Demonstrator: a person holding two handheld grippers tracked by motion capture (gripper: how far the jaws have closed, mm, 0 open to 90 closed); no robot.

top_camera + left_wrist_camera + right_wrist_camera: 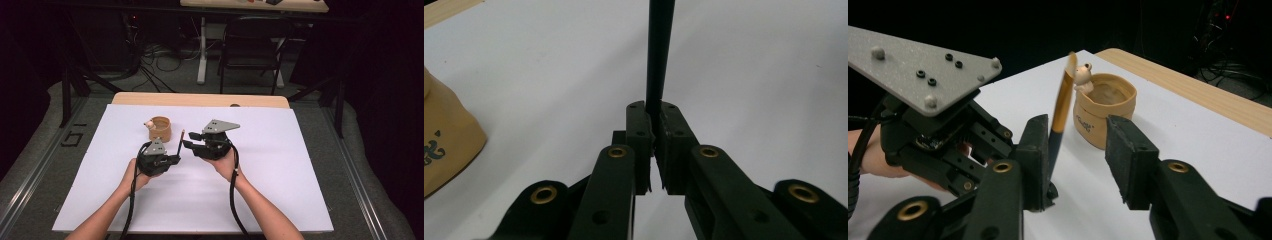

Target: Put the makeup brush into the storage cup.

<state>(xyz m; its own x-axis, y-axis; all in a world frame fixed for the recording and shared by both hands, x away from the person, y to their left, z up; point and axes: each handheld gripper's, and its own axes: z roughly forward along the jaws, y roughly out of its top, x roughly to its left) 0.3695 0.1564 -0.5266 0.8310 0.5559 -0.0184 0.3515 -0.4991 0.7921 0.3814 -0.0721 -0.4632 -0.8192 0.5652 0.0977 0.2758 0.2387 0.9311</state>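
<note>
Two grippers meet mid-table: left gripper (175, 159) clamps a brush (180, 141) upright; right gripper (186, 139), half-open and empty, flanks it; tan pot (160, 128) behind awaits.

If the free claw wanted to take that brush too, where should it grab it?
On the bare handle above the left claw, which is shut on the dark lower end of the brush. The brush stands nearly upright, so the right claw, open beside it, would likely do best coming in level from the side, a pad on each side of the handle.
</note>
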